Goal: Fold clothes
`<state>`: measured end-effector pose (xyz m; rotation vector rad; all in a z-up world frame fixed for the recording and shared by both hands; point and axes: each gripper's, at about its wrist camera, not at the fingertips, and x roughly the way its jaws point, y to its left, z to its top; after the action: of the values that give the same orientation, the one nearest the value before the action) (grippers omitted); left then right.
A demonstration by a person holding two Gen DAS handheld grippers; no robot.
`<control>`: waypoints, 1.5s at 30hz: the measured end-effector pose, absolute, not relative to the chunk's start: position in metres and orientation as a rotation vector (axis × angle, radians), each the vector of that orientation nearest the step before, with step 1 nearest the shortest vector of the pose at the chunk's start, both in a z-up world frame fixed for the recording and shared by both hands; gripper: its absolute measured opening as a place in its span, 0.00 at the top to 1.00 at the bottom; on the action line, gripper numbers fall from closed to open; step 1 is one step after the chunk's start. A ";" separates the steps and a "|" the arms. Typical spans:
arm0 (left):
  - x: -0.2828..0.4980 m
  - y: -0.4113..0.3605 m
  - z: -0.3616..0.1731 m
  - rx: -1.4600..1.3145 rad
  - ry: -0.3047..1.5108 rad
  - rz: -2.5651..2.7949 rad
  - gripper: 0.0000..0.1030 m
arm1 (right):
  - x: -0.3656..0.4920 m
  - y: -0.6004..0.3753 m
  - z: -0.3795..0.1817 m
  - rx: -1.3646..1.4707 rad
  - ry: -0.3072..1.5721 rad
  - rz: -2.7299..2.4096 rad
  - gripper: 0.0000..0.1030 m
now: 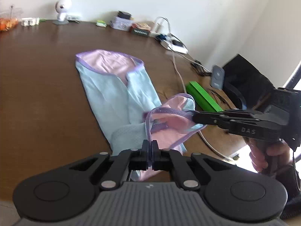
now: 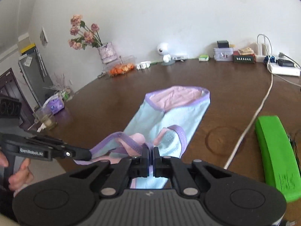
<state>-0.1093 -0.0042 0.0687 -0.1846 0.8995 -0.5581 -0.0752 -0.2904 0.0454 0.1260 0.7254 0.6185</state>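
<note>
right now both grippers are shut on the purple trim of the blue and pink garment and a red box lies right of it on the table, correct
Only the colour is wrong: the box is green, as the right wrist view shows. The left gripper and right gripper do pinch the garment's purple trim.

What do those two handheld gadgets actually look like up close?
Both are matte black. The left gripper and right gripper each have two slim flat fingers on angled linkage arms with silver pivot pins, round black discs either side, and a ribbed grey base with a small white logo. Side on, one reads "DAS", the other "GenRobot.AI".
</note>
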 end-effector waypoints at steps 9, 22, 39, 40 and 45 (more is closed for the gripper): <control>-0.120 -0.007 0.072 -0.162 0.794 -0.559 0.56 | -0.123 -0.314 0.034 0.128 0.718 0.567 0.77; 0.088 0.007 0.062 -0.005 0.779 -0.175 0.48 | -0.072 -0.275 0.009 -0.014 0.776 0.528 0.95; 0.055 -0.048 0.052 0.079 0.836 -0.500 0.42 | 0.010 -0.306 0.039 0.067 0.755 0.489 0.68; 0.052 -0.051 0.046 0.091 0.843 -0.488 0.44 | 0.020 -0.296 0.040 0.050 0.766 0.494 0.65; 0.047 -0.021 0.029 0.004 0.834 -0.383 0.74 | 0.031 -0.227 0.024 -0.053 0.812 0.691 0.65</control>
<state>0.0470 -0.0206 0.0293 0.0040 0.8345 -0.3830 0.0309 -0.2265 0.0237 -0.0532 0.8116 0.6913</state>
